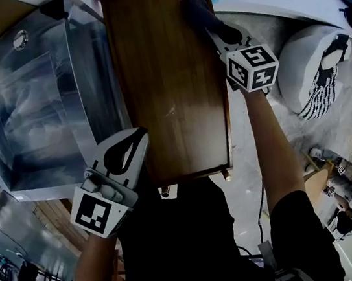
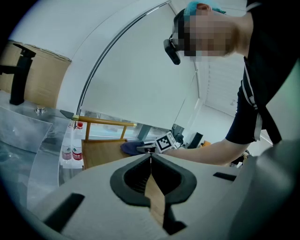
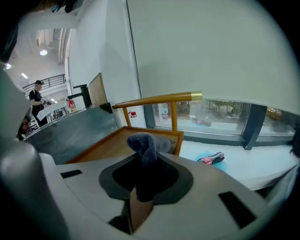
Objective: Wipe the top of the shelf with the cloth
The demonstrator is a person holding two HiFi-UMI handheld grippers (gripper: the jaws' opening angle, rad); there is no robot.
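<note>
My right fingers clamp the soft, limp cloth by a bunched fold; the rest drapes ahead onto the shelf. My left fingers are closed and empty.

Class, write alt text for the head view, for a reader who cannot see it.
Seen from above, the right gripper holds a dark cloth on the far right corner of a wooden shelf top. The left gripper, shut and empty, sits at the shelf's near left edge, beside a steel sink.
</note>
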